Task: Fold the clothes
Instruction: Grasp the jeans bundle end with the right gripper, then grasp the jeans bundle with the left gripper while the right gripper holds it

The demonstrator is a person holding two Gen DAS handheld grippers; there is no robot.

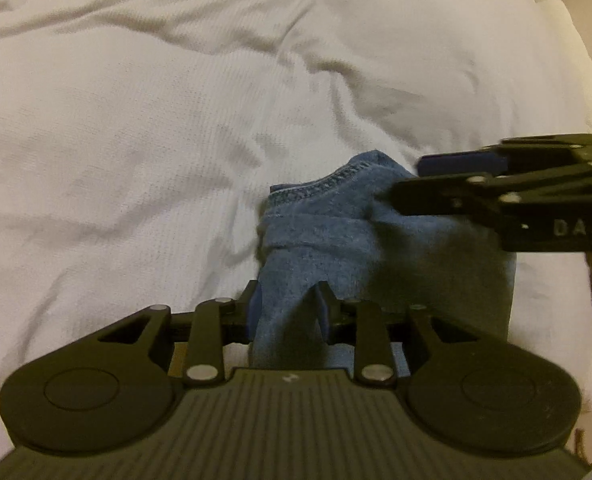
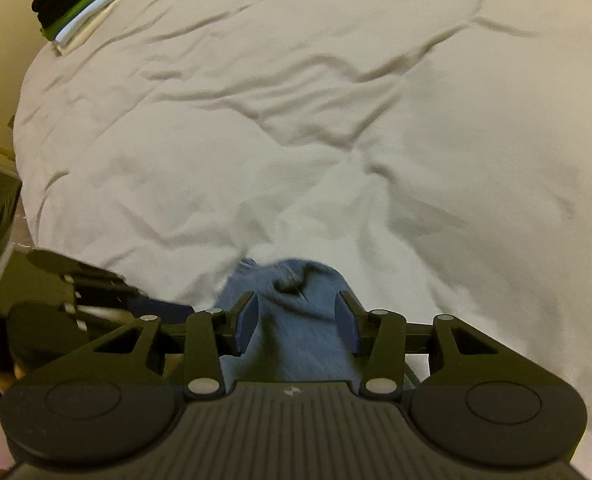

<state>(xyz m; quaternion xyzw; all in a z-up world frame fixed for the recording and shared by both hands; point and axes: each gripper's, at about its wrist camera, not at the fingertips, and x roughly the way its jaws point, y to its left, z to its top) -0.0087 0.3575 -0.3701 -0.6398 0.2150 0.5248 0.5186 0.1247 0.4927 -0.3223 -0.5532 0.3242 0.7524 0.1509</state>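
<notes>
Cloth [image 1: 336,240], blue, lies bunched on the bed [image 1: 135,120]. Left gripper [image 1: 287,308] pinches it in its jaws. Right gripper [image 2: 296,316], entering at 3 o'clock, straddles it with jaws spread.

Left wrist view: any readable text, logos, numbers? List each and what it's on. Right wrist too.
"DAS", cut off by the frame edge: on the right hand-held gripper, side of its body, left wrist view.
Small pale logo mark, no letters: on the left hand-held gripper, top of its ribbed body.
Same mark in the right wrist view; no other text.
</notes>
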